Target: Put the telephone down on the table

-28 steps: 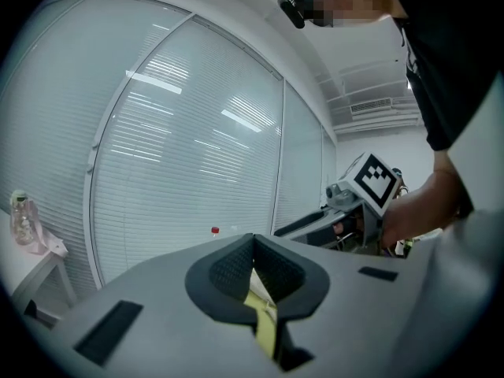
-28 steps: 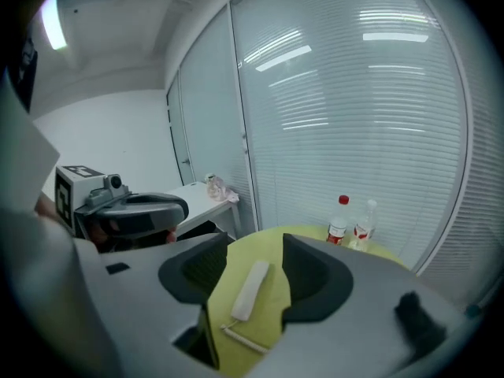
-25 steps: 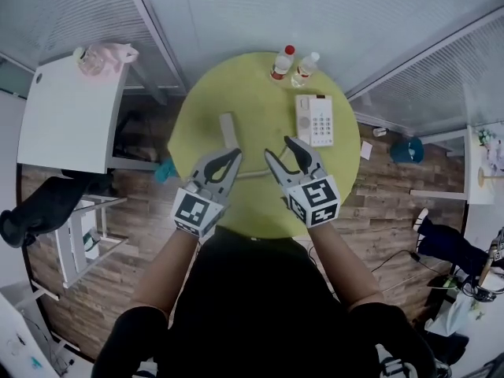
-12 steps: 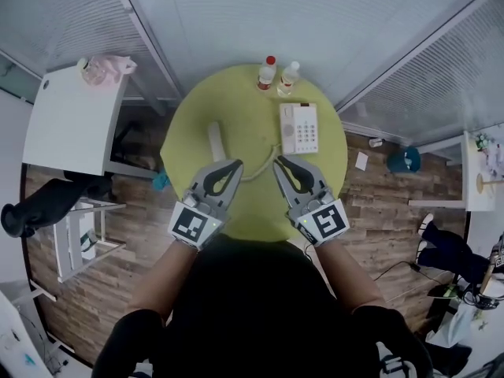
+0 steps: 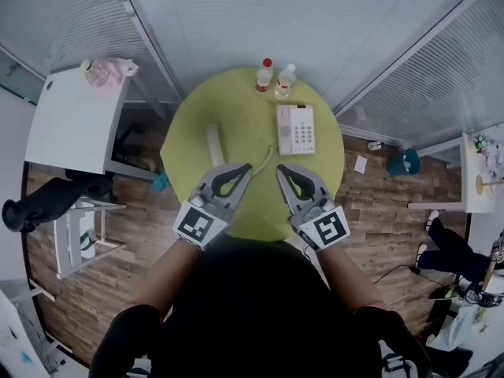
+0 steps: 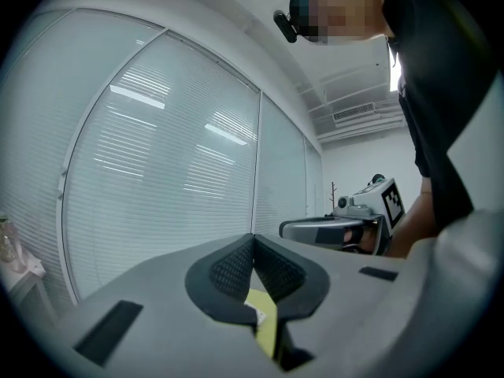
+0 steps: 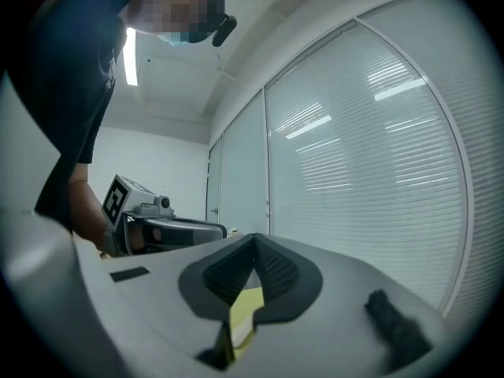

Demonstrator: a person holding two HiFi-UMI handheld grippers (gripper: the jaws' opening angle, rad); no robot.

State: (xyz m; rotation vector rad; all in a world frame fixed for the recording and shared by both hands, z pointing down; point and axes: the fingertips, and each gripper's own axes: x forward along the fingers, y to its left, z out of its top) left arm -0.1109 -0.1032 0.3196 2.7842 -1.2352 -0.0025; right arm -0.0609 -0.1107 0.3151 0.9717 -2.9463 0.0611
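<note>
**A:** Where's the telephone [image 5: 296, 129]?

**B:** Flat on the table [image 5: 244, 109], near 2 bottles [image 5: 265, 75]. The white bar to its left looks like the handset [image 5: 214, 144], though it's small from up here.

**A:** And the jaws?

**B:** The left gripper [image 5: 247, 166] is pinched together on nothing. The right gripper [image 5: 280, 168] has just been closing, and it's empty too. The placing seems done, so the next move only calls for staying clear.
</note>
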